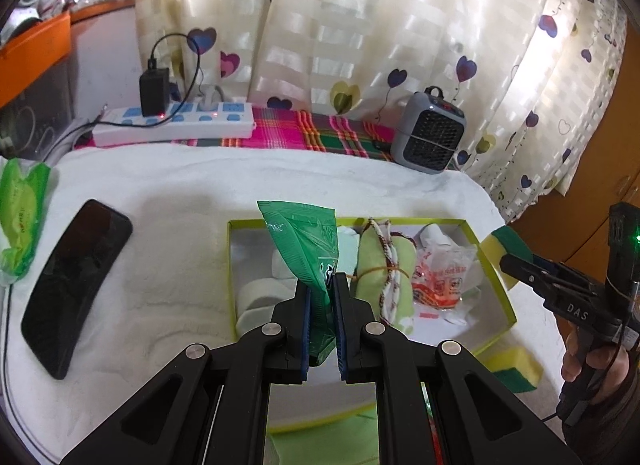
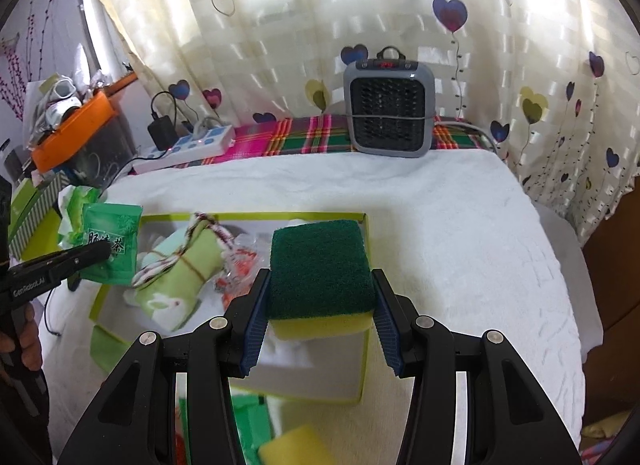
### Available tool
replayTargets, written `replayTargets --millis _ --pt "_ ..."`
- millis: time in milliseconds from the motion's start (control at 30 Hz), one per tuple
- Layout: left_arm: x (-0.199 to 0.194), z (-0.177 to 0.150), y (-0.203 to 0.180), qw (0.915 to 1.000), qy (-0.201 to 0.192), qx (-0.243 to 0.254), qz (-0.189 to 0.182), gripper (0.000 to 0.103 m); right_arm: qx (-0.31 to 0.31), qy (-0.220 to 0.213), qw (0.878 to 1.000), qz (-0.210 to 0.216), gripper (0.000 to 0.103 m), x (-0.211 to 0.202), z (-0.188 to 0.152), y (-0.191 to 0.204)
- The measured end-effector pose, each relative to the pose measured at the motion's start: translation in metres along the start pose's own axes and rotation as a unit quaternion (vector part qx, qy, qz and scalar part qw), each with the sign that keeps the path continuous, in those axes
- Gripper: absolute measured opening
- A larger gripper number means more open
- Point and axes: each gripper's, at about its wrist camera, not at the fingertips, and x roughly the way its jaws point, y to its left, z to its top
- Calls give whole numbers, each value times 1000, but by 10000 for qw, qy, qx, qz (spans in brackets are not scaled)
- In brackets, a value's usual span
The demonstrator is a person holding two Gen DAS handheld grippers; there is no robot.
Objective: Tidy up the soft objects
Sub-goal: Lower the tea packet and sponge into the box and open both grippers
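Note:
My left gripper [image 1: 322,285] is shut on a green foil packet [image 1: 304,249], which sticks up above the left half of a shallow green-rimmed box [image 1: 492,265]. The box holds a rolled green towel [image 1: 376,265] tied with cord, a red-printed plastic bag [image 1: 444,277] and white rolls [image 1: 260,293]. My right gripper [image 2: 320,281] is shut on a sponge [image 2: 320,265] with a dark green scrub top and yellow foam below, over the box's right end [image 2: 362,345]. The right wrist view also shows the packet [image 2: 112,241] in the left gripper [image 2: 100,253].
On the white towel-covered table lie a black phone [image 1: 76,285], a green wipes pack [image 1: 20,217] and a second sponge [image 1: 516,369]. A power strip [image 1: 176,125] and a small grey heater [image 2: 388,113] stand at the back before the curtain. A person's hand [image 1: 592,365] holds the right gripper.

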Motion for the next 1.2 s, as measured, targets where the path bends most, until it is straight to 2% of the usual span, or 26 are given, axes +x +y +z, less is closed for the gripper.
replayTargets --millis 300,667,833,1000,1200 --pt "23 5 9 9998 205 13 23 10 -192 421 9987 -220 49 40 8 -2" --pt "33 4 13 9995 289 -12 105 11 -520 574 9964 -337 49 53 8 8" --pt "35 4 12 9993 310 35 187 14 -434 662 9966 -210 49 56 8 5" --pt "36 1 9 9983 281 159 476 32 -422 656 9968 -188 49 55 7 4" --pt "35 -2 15 9981 284 79 537 39 -504 644 9964 -244 51 53 5 8"
